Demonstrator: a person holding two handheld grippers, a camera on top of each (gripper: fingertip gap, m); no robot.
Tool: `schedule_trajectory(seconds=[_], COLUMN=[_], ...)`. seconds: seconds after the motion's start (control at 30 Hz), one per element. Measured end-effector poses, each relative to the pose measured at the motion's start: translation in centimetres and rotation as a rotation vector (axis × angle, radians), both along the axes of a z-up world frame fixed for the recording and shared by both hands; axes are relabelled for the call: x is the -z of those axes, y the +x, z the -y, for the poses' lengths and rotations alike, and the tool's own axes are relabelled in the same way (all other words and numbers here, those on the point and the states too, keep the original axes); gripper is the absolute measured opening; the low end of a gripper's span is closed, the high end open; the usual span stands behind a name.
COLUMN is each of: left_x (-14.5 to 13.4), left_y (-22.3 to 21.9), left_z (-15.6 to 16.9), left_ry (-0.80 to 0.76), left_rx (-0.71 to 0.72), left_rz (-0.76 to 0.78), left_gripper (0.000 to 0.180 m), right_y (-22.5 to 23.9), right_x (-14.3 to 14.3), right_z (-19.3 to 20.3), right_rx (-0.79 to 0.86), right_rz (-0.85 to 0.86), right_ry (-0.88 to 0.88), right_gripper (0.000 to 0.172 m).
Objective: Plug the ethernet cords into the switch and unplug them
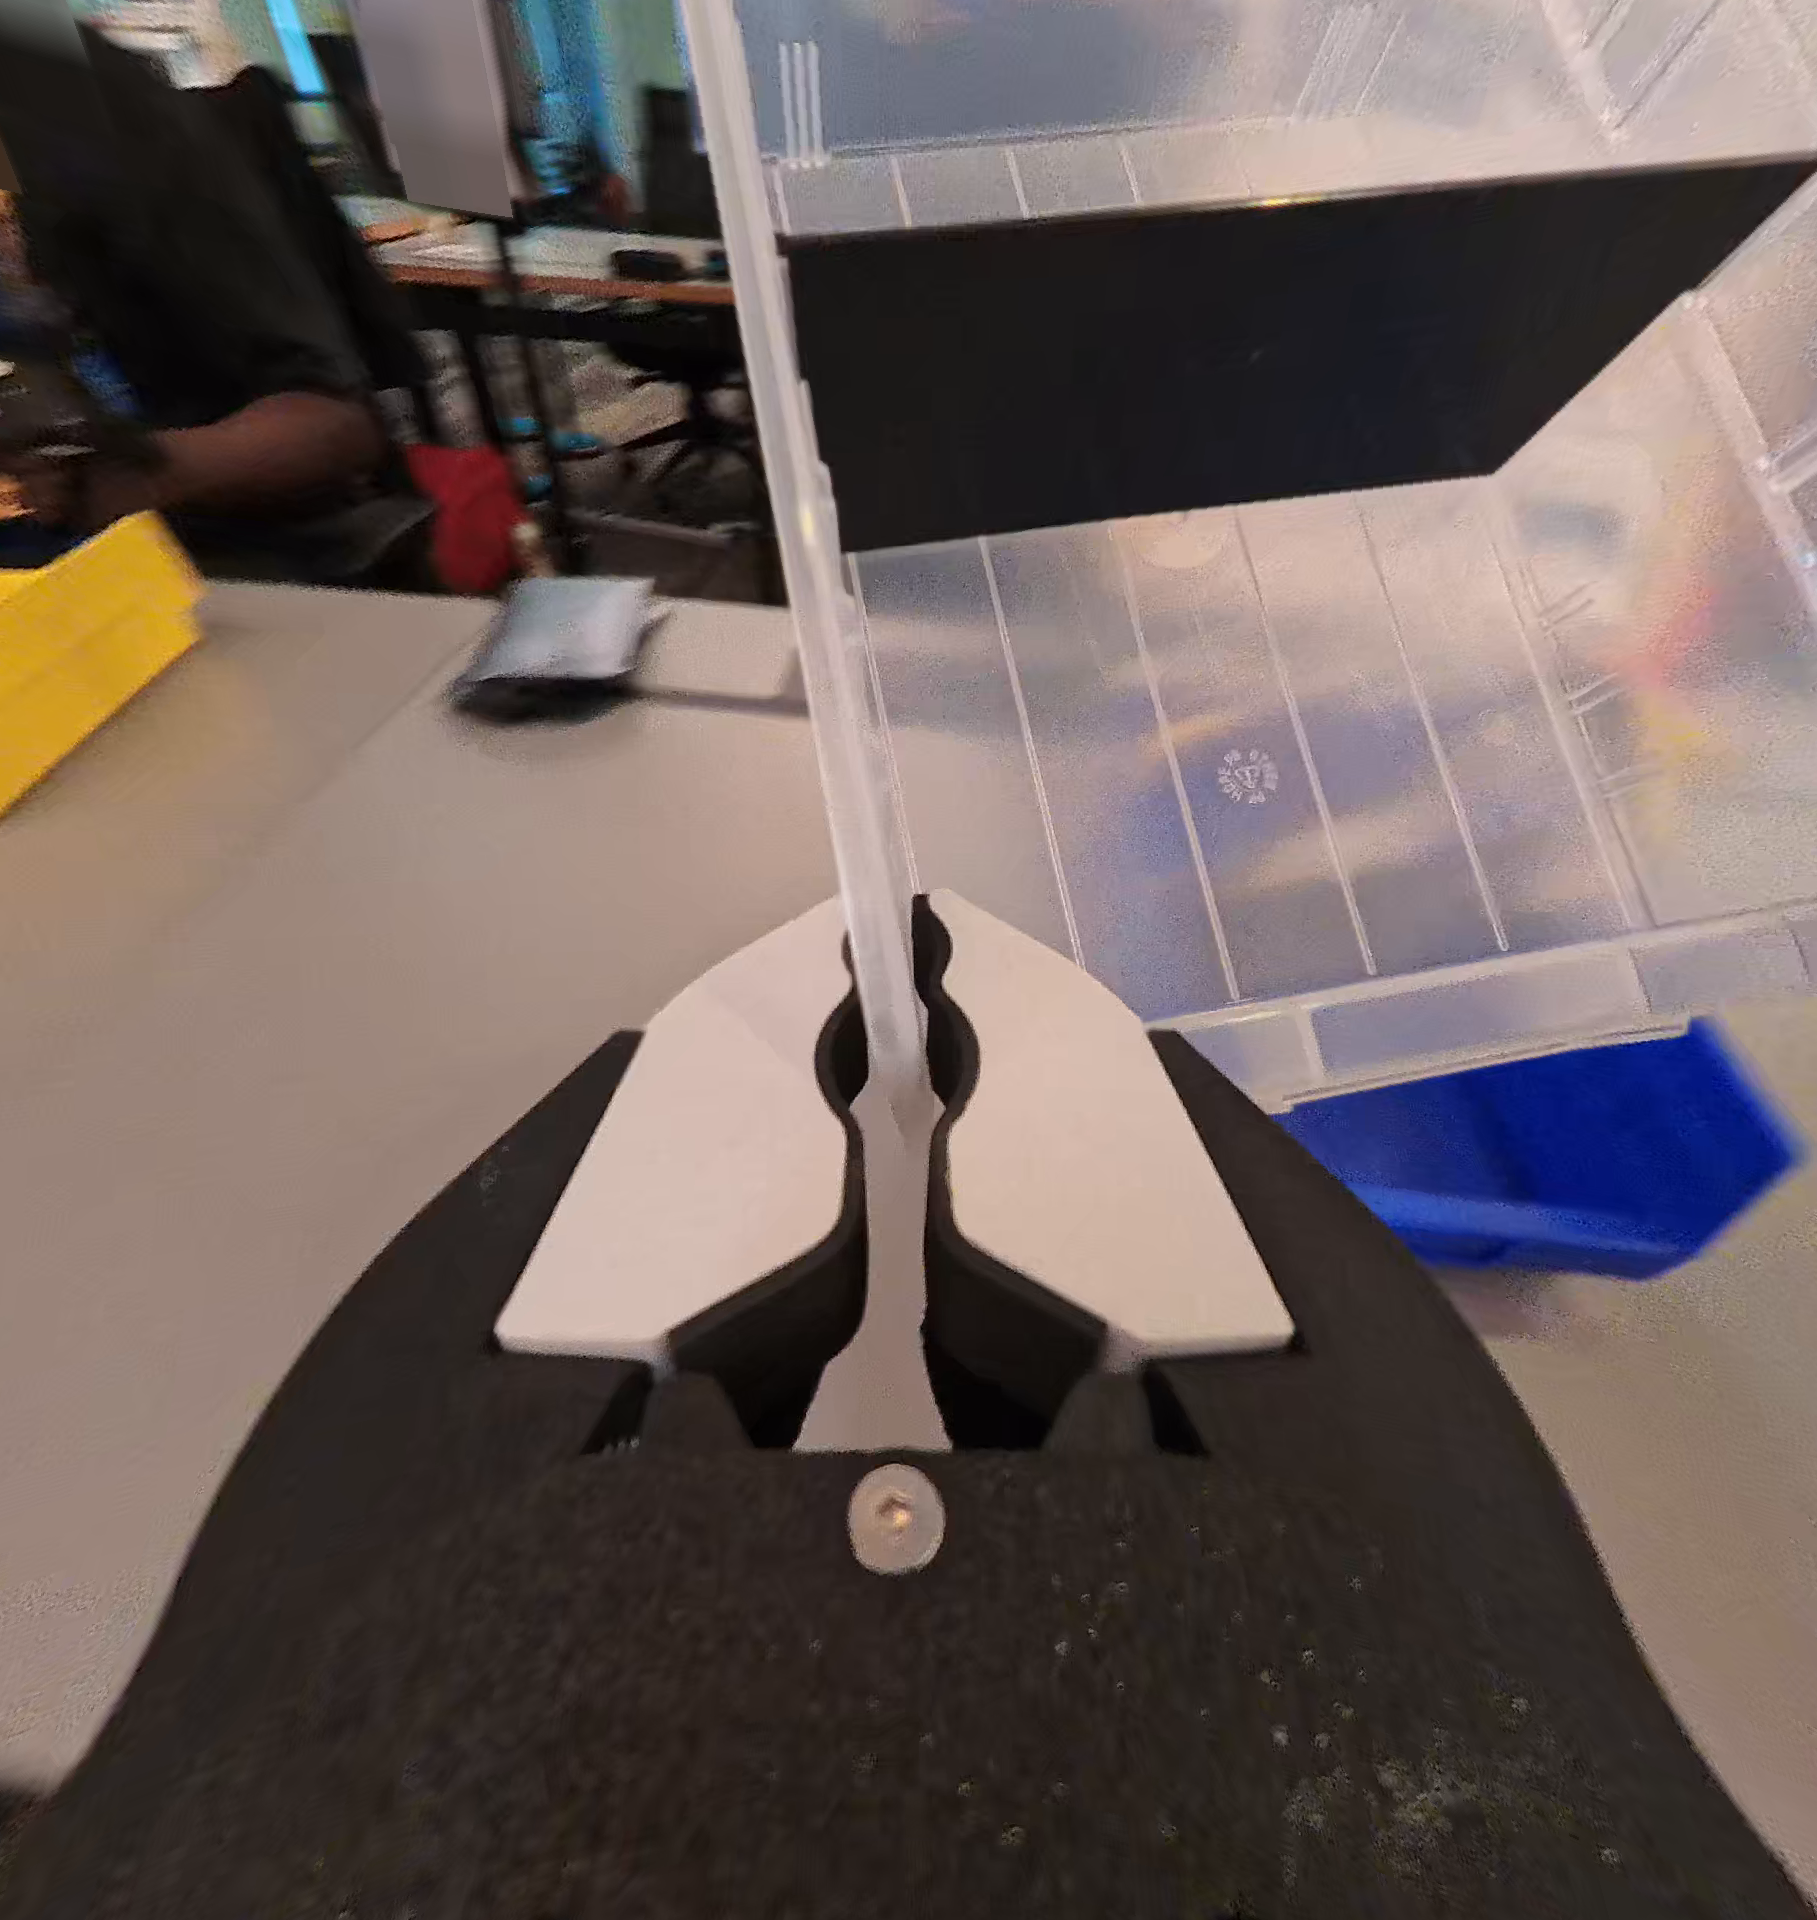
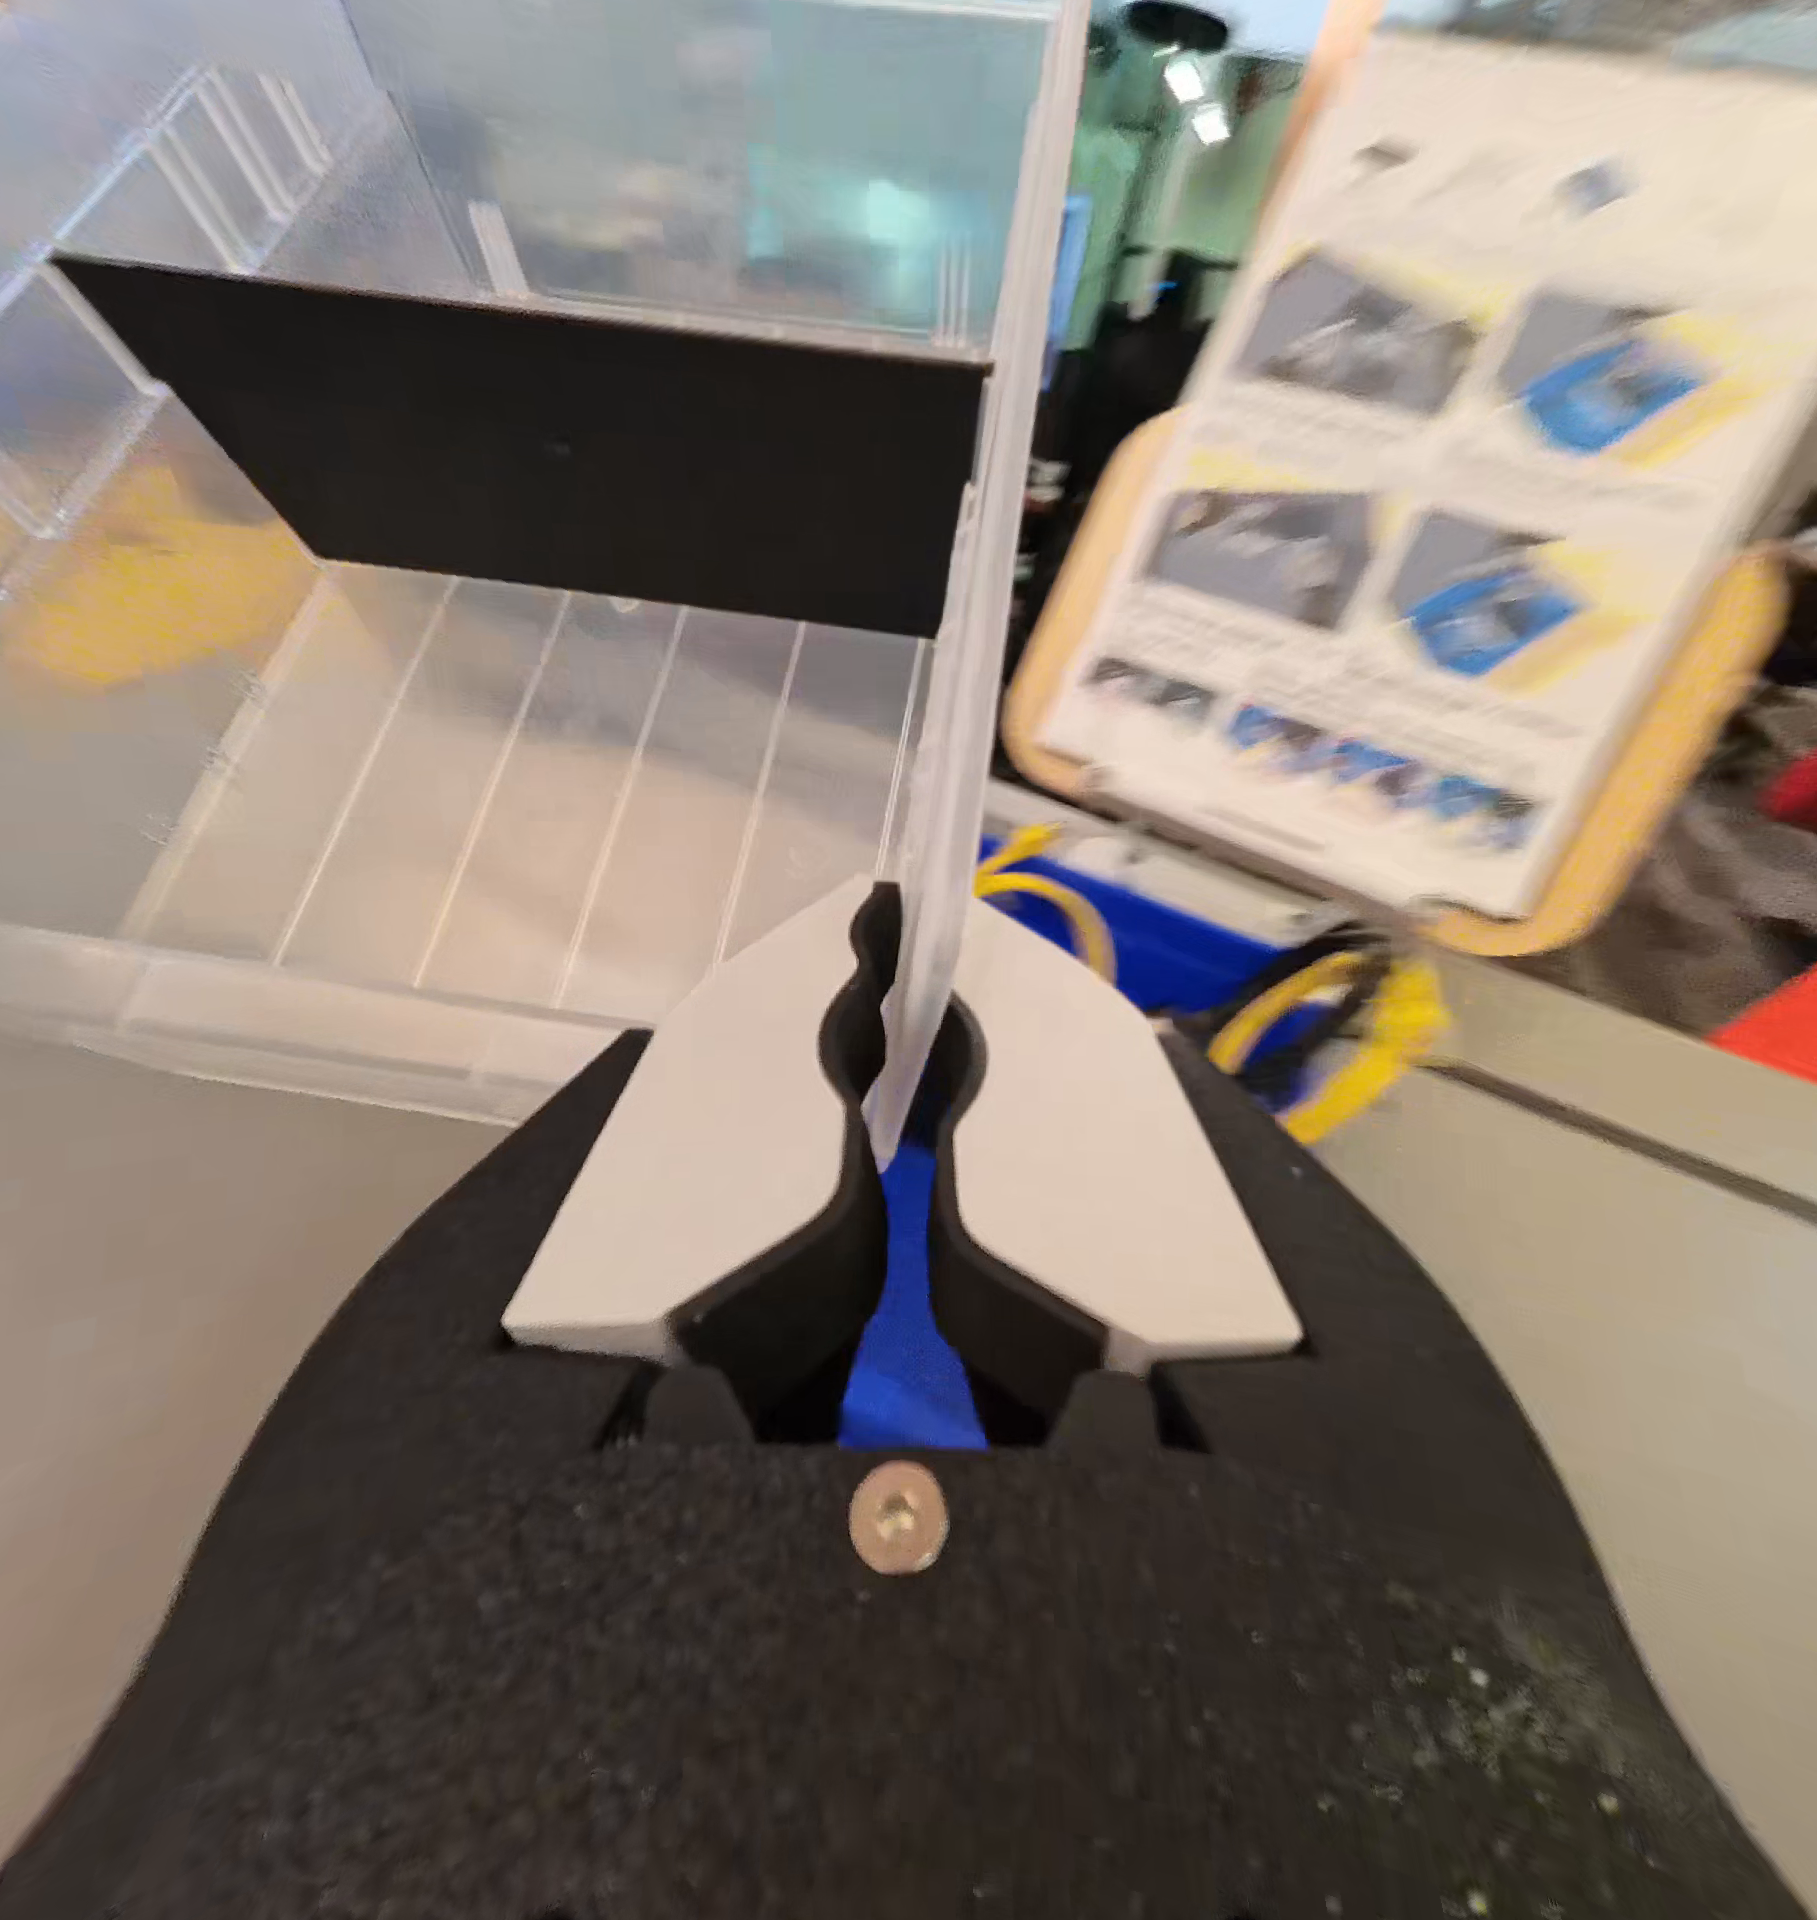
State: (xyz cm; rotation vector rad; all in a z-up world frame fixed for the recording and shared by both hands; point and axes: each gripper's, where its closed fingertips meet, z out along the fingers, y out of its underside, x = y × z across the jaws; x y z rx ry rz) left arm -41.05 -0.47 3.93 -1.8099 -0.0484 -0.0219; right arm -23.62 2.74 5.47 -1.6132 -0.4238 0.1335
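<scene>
You have a clear bin (image 1: 1351, 790) pinched by its two side walls, one gripper to a wall, and that is why each camera looks along a thin edge of plastic rising from its own fingertips toward 12 o'clock. The left gripper (image 1: 888, 935) is nearly closed on the bin's left wall (image 1: 779, 436), with the wall running down into the notch between the pads. The right gripper (image 2: 914, 935) is clamped the same way on the right wall (image 2: 987, 540). Holding both sides at once keeps the bin level and stops it twisting, which I judge to be the point of the two-handed hold. A black divider (image 1: 1247, 343) spans the bin from wall to wall.

The bin sits over a blue bin (image 1: 1569, 1164), which shows under its lower edge at 4 o'clock in the left view and through the gap behind the right pads. So you seem to be lifting or stacking a cover, not yet working the cords.

The yellow cords (image 2: 1330, 1029) lie at 3 o'clock in the right view, in and beside the blue bin, with none in either gripper. I cannot pick out the switch. A yellow tray (image 1: 62, 686) rests at 9 o'clock on the table (image 1: 364, 987), and an instruction board (image 2: 1423, 457) leans at 2 o'clock.
</scene>
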Motion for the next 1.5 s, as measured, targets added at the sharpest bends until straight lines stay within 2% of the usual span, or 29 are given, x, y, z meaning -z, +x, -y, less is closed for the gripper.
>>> schedule_trajectory(seconds=[0.13,0.2,0.27,0.37,0.47,0.57,0.63,0.73,0.83,0.93,1.03,1.1,1.13,1.2,1.27,1.33,1.37,1.43,1.5], left_x=[-2.1,-1.1,1.0,5.5,11.5,16.6,18.3,19.1,19.0,17.9,14.7,12.1,11.1,9.6,9.2,10.2,11.4,13.9,15.2], left_y=[13.1,20.9,28.4,38.0,44.6,48.2,49.0,49.1,49.4,49.5,45.4,39.6,35.9,27.2,18.1,11.4,9.2,7.8,8.7], left_z=[-5.7,-7.5,-8.6,-9.0,-8.7,-7.5,-6.8,-6.2,-5.5,-2.7,1.6,2.9,2.5,0.3,-1.7,-2.7,-3.1,-4.2,-5.6], left_ry=[0.005,-0.039,-0.103,-0.213,-0.33,-0.456,-0.481,-0.477,-0.489,-0.525,-0.51,-0.413,-0.34,-0.242,-0.196,-0.189,-0.21,-0.272,-0.285], left_rx=[0.19,0.292,0.387,0.481,0.515,0.555,0.569,0.582,0.655,0.873,1.069,1.08,1.028,0.831,0.588,0.43,0.381,0.371,0.411], left_rz=[0.032,0.042,0.033,0.006,-0.071,-0.096,-0.133,-0.19,-0.148,-0.075,0.059,0.111,0.098,0.03,-0.016,0.038,0.087,0.188,0.22], left_gripper=[0.005,0.006,0.006,0.006,0.007,0.01,0.011,0.014,0.024,0.039,0.049,0.048,0.046,0.049,0.047,0.048,0.049,0.054,0.053], right_y=[13.0,20.5,27.9,37.7,45.0,49.0,50.1,50.5,50.5,50.9,52.5,51.5,49.8,44.1,35.1,24.2,19.7,14.2,10.7], right_x=[-3.8,-3.9,-2.5,2.5,10.2,16.7,18.5,19.2,19.8,19.8,16.7,13.0,11.0,7.9,6.7,8.6,10.2,13.6,16.0], right_z=[-2.5,-2.8,-2.4,-1.6,-1.4,-1.2,-1.2,-1.4,-1.5,-1.0,0.6,1.2,1.1,0.8,0.4,0.6,0.8,-0.1,-1.4], right_rx=[0.215,0.332,0.435,0.554,0.532,0.496,0.488,0.489,0.467,0.483,0.579,0.603,0.572,0.463,0.25,-0.048,-0.142,-0.178,-0.159], right_rz=[0.02,0.024,0.008,0.045,0.008,-0.105,-0.132,-0.1,-0.147,-0.109,0.055,0.131,0.159,0.203,0.164,0.056,0.001,-0.068,-0.159], right_ry=[0.017,0.0,-0.06,-0.202,-0.366,-0.524,-0.568,-0.576,-0.594,-0.565,-0.493,-0.403,-0.354,-0.277,-0.217,-0.258,-0.31,-0.385,-0.462], right_gripper=[0.003,0.002,0.003,0.002,0.003,0.002,0.003,0.002,0.002,0.006,0.027,0.026,0.026,0.03,0.03,0.044,0.054,0.058,0.073])
